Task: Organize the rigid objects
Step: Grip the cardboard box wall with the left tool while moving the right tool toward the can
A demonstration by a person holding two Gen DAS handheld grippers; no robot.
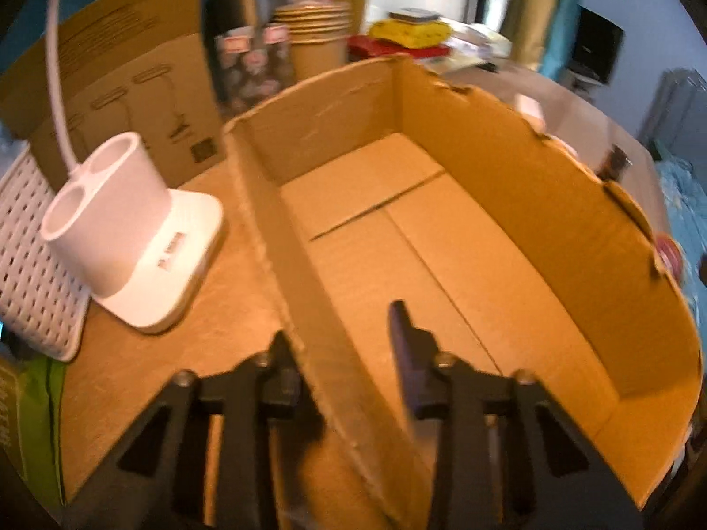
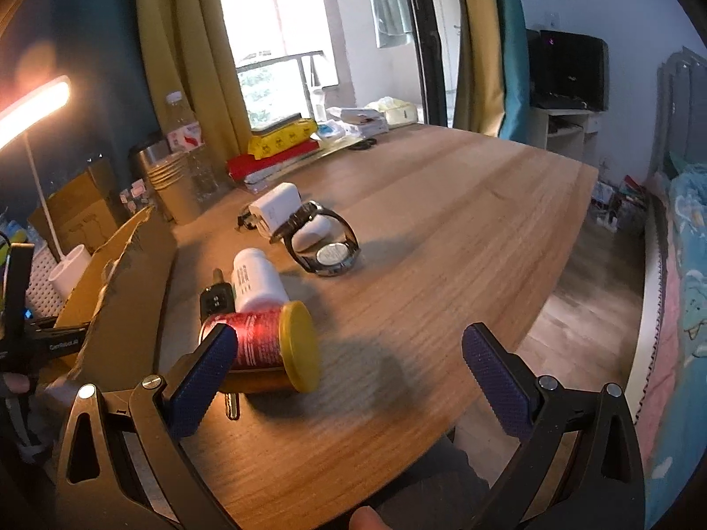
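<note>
On the table (image 2: pixel 442 203), nothing is packed yet; the box (image 1: pixel 508 203) is seen bare inside, only its floor flaps showing. The left gripper (image 1: pixel 340 331) is set astride the box's near wall (image 1: pixel 305 274), one finger outside, one inside, the jaws drawn in close on the cardboard; whether the pads actually press on it cannot be told through the blur. The right gripper (image 2: pixel 349 357) is spread wide, nothing between the pads, held low over the table by the jar (image 2: pixel 265 344).

All the items are left outside the box, to its right: the red jar with yellow lid lies on its side, the left pad just in front of it; the white bottle (image 2: pixel 258 278) lies touching it behind; a small black device (image 2: pixel 216 300) is wedged beside both; the watch (image 2: pixel 327 243) and a white charger (image 2: pixel 276 210) sit further back. A white lamp base (image 1: pixel 132 229) is seen left of the box, outside it.

Judged status: start of job; box being steadied, first pick probably the jar; every item is still to be moved.
</note>
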